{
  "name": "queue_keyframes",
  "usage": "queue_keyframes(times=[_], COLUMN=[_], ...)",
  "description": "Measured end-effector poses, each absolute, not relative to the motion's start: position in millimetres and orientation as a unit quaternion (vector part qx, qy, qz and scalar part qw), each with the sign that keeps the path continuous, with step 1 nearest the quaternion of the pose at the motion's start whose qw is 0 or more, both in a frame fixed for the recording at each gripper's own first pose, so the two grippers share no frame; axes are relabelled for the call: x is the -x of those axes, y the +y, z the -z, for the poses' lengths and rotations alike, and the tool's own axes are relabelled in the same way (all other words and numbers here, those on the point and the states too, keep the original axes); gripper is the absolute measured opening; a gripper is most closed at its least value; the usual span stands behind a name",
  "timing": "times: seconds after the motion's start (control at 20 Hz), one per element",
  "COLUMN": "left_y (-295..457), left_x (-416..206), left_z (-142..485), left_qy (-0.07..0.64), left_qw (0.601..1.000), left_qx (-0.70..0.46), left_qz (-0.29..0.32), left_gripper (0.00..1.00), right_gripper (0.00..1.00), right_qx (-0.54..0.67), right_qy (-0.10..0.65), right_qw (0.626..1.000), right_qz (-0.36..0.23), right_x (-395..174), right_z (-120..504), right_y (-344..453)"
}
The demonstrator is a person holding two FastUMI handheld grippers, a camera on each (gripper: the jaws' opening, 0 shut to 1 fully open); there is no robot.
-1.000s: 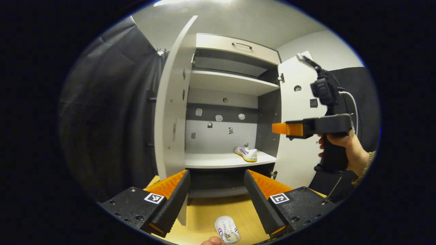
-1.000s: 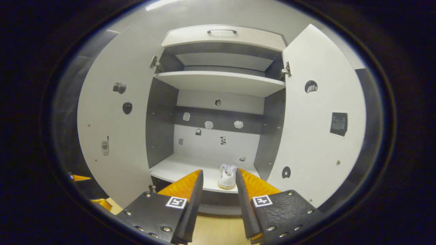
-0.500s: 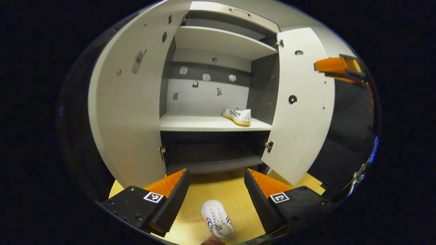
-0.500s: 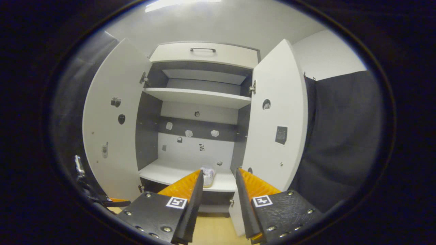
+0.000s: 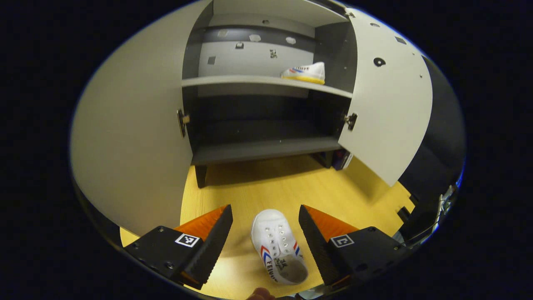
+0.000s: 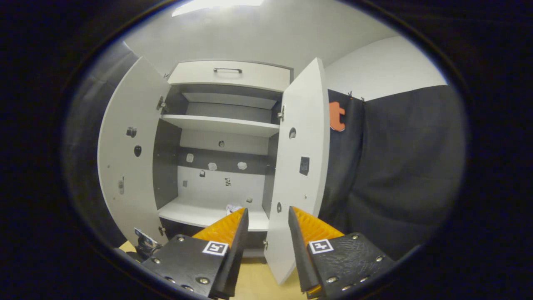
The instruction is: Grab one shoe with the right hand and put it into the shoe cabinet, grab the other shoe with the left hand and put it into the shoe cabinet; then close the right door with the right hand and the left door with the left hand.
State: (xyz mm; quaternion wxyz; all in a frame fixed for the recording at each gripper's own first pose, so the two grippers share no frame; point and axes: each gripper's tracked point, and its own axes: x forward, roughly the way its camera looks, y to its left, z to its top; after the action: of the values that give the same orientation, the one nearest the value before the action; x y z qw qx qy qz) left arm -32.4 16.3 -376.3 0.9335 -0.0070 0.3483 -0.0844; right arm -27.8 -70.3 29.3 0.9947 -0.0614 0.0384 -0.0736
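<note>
Dropped toward floor since earlier — left gripper (image 5: 265, 225) spread wide, straddling second shoe (image 5: 278, 246) without touching. First shoe (image 5: 304, 73) on cabinet shelf (image 5: 233, 81). Right gripper (image 6: 266, 227) narrowly parted, seemingly empty; doors open.

In the right gripper view, the shoe on the shelf (image 6: 233, 207) was mostly hidden behind the right gripper (image 6: 266, 237), one finger (image 6: 227, 229) covering all but a small pale scrap, too small to tell how it lay. The stickers (image 6: 212, 166) on the cabinet's back wall, above that shoe, were too small to make out. In the left gripper view, the shoe on the floor (image 5: 278, 246) had its heel near the picture's lower edge, where something pale and rounded (image 5: 260, 294) was cut off beyond recognition
</note>
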Motion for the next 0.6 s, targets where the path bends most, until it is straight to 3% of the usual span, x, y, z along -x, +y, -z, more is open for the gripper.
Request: queue_keyframes(times=[0.6], left_y=[16], left_x=[74], left_z=[508], left_qy=[0.524], left_qw=[0.845], left_qx=[0.07], left_qz=[0.081], left_gripper=[0.96], right_gripper=[0.53], right_qx=[0.07], right_qy=[0.058], right_qw=[0.982], right_qz=[0.166], right_x=[53], right_z=[-10], right_y=[-127])
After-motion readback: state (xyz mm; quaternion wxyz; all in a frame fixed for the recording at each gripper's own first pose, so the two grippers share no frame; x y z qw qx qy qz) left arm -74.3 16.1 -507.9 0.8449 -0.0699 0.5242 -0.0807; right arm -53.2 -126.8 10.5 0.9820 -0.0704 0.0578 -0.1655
